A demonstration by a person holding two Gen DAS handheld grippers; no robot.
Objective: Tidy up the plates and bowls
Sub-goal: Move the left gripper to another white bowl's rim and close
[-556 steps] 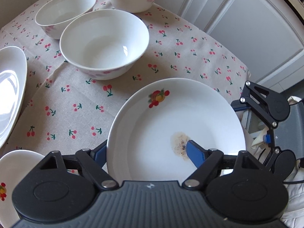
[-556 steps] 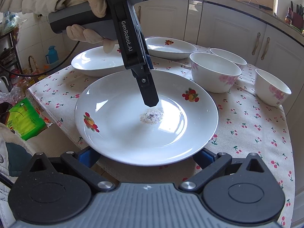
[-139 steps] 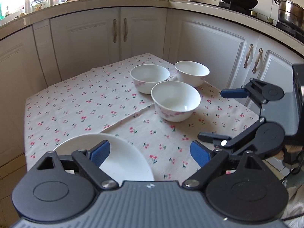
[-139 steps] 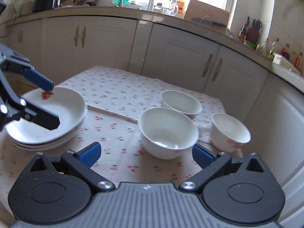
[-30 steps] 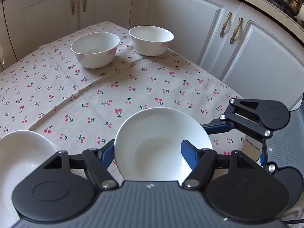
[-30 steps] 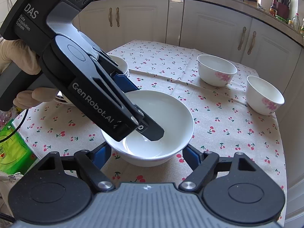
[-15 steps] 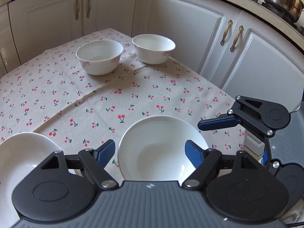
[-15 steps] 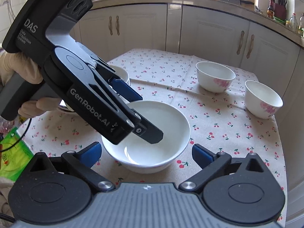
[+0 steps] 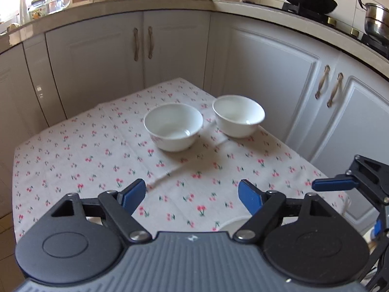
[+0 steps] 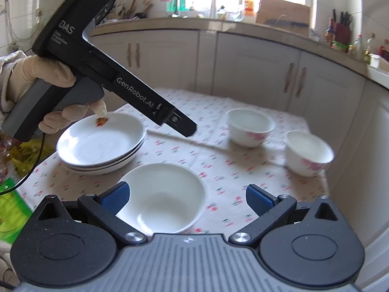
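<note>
Plates done: stack of plates point(image 10: 101, 146) left of the large bowl point(image 10: 161, 198) on the table point(image 10: 243, 170). Both grippers' jaws have just been opening, now empty: right gripper point(image 10: 187, 197) wide around that bowl, untouching; left gripper point(image 9: 192, 196) half-open. Two small bowls point(image 10: 250, 124) beyond it, unstacked.
</note>
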